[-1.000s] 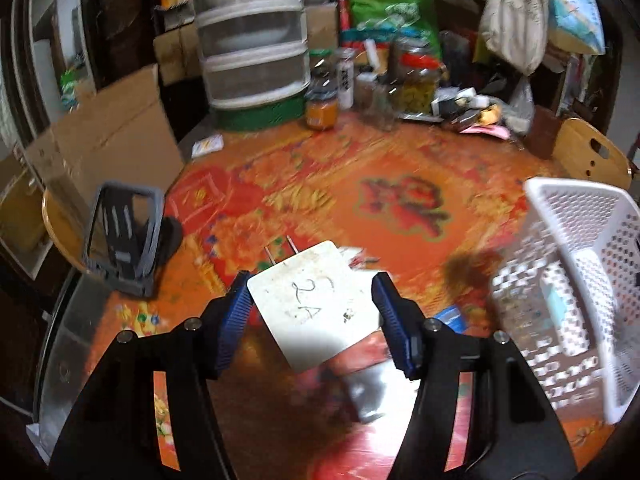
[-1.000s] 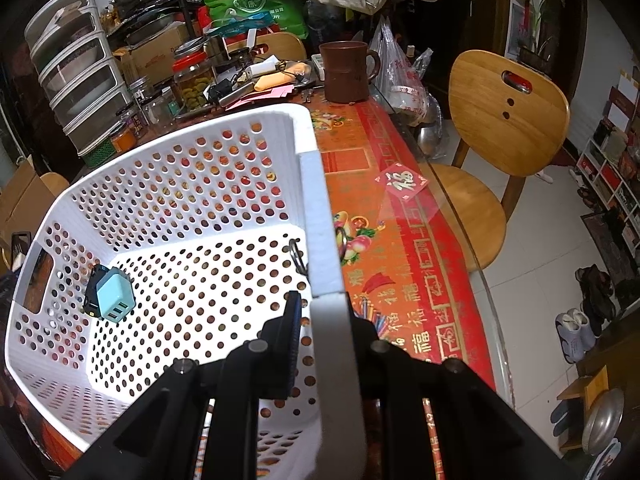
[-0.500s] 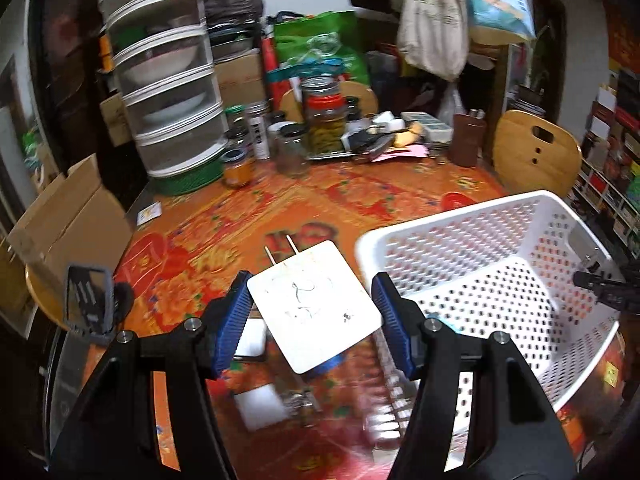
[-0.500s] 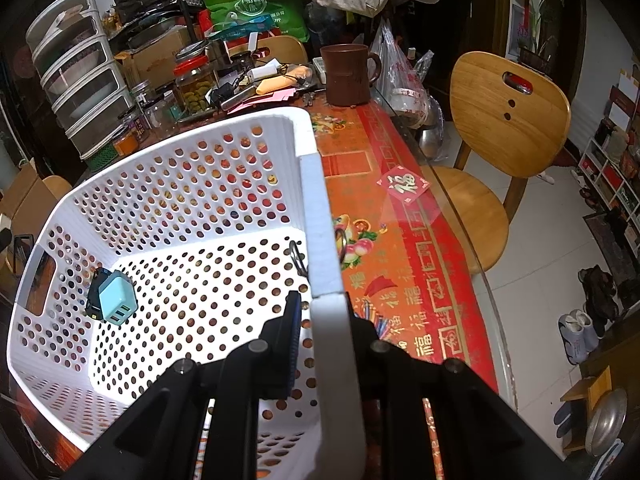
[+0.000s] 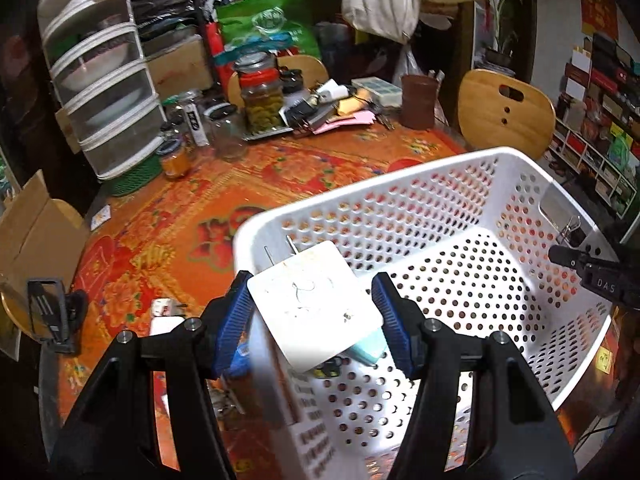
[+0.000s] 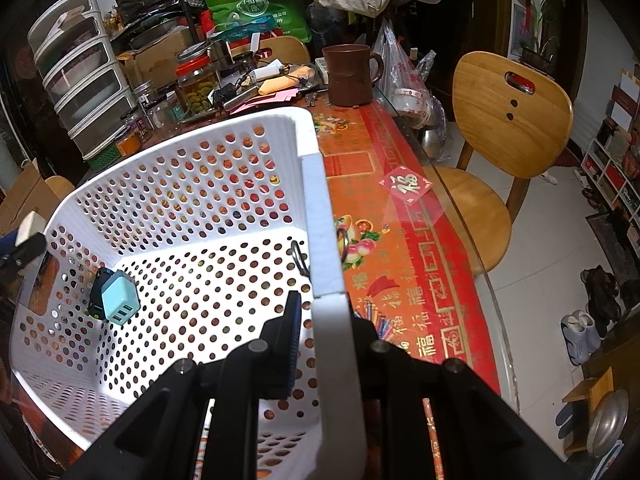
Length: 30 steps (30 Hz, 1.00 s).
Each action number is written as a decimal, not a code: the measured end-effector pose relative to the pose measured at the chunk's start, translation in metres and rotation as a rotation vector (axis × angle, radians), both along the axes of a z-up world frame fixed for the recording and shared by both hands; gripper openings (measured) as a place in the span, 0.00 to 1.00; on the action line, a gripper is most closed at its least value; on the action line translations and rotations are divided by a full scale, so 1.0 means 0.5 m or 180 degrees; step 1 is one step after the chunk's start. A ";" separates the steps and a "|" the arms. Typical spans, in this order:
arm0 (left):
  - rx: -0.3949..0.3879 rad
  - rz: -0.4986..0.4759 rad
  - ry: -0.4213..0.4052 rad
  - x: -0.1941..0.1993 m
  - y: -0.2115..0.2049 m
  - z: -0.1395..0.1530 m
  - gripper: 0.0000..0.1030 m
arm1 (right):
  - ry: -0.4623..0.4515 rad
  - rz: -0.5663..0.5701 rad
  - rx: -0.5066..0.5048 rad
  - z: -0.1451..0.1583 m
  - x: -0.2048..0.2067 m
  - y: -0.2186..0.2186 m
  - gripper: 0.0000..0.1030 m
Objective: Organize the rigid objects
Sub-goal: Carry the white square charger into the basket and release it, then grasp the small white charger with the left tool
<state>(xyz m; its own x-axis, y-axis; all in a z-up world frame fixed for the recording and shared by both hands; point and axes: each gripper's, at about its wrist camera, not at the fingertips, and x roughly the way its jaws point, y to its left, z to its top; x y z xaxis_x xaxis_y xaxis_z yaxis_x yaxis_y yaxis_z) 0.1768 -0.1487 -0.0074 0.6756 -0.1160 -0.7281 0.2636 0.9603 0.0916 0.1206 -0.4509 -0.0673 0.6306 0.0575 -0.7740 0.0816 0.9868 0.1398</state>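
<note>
Hovering over the near-left corner of the white basket, the left gripper is pinching a white plug adapter between its blue pads, prongs pointing far. The right gripper is clamping the basket's right rim, tilting it slightly. A teal charger is lying inside, near the left wall. Releasing from this height risks the adapter bouncing off the perforated floor or clipping the rim and dropping onto the table; any slip at the rim would shift the basket under it.
</note>
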 end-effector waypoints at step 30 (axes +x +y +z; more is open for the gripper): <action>-0.0498 0.0981 0.0258 0.070 0.431 -0.064 0.99 | -0.0014 -0.0009 0.0010 -0.002 0.003 0.000 0.15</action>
<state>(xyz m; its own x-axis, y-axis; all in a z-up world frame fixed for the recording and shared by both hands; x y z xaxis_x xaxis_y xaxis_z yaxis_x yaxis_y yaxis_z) 0.2116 0.0667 -0.0393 0.6370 -0.0300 -0.7702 -0.0404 0.9966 -0.0722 0.1223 -0.4507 -0.0684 0.6342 0.0582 -0.7710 0.0840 0.9861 0.1434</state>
